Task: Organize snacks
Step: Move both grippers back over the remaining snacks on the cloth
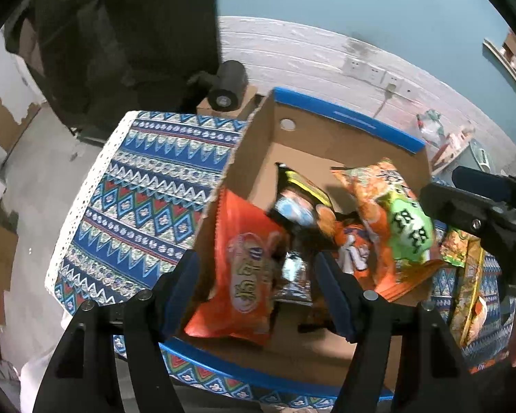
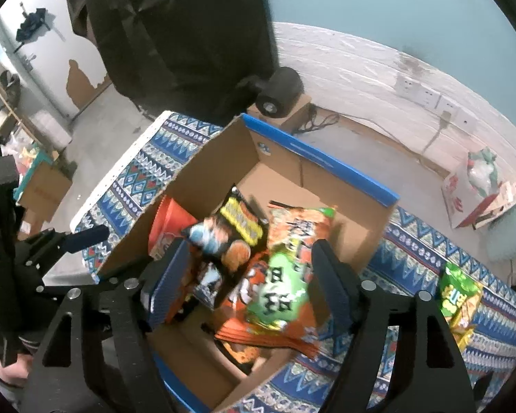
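Observation:
A cardboard box point(image 1: 313, 137) with blue edges stands on the patterned tablecloth and holds several snack bags. My left gripper point(image 1: 258, 296) is open above its near left side, over an orange-red bag point(image 1: 244, 268). A black and yellow bag point(image 1: 299, 203) and an orange and green bag point(image 1: 395, 227) lie beside it. My right gripper point(image 2: 244, 282) is open above the box point(image 2: 292, 172), over the orange and green bag point(image 2: 285, 275) and the black bag point(image 2: 230, 230). Neither gripper holds anything.
A green and yellow snack bag point(image 2: 459, 299) lies on the tablecloth point(image 2: 430, 251) right of the box; it also shows in the left wrist view point(image 1: 464, 275). A black cylinder point(image 1: 227, 86) sits on a carton behind the table. A dark cloth hangs at the back left.

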A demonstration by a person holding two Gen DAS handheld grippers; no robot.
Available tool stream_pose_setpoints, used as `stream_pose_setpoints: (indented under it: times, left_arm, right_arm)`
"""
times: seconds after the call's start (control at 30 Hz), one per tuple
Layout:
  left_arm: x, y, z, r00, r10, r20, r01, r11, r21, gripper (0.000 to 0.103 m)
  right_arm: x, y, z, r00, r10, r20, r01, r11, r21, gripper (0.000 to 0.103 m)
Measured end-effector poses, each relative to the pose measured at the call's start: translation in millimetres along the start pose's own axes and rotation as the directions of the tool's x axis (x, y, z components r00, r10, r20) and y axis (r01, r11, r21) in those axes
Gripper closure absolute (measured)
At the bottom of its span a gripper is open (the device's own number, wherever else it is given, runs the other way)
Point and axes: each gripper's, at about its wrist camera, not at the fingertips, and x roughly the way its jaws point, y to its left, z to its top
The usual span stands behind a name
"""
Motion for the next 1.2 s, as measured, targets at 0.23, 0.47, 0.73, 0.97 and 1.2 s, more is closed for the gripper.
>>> stream_pose_setpoints:
  times: [0.23,0.47,0.73,0.97,1.2]
  left_arm:
    - [-7,-24,0,0.999,-0.04,0.002,0.04,0.998,0.04,0.032]
    - [-11,-56,-6,0.998,-0.07,-0.003,0.07,0.993,0.096,0.032]
    - [-18,-102,-14,0.996,-0.092,0.0,0.091,0.977,0.191,0.032]
    - [-26,-147,-27,0.99,-0.143,-0.02,0.143,0.954,0.263,0.029]
    - [-19,-183,-44,0.983,-0.169,-0.073,0.184,0.93,0.32,0.028]
  right_arm:
    - [-20,-22,-17,0.999,-0.038,-0.002,0.038,0.999,0.026,0.025]
    - [-40,-53,-39,0.997,-0.081,-0.008,0.082,0.994,0.068,0.025]
    - [-61,-88,-70,0.989,-0.144,-0.026,0.146,0.985,0.093,0.023]
    - [-75,-126,-102,0.982,-0.184,-0.049,0.189,0.972,0.141,0.023]
    - [-85,-158,-135,0.979,-0.19,-0.067,0.2,0.961,0.19,0.023]
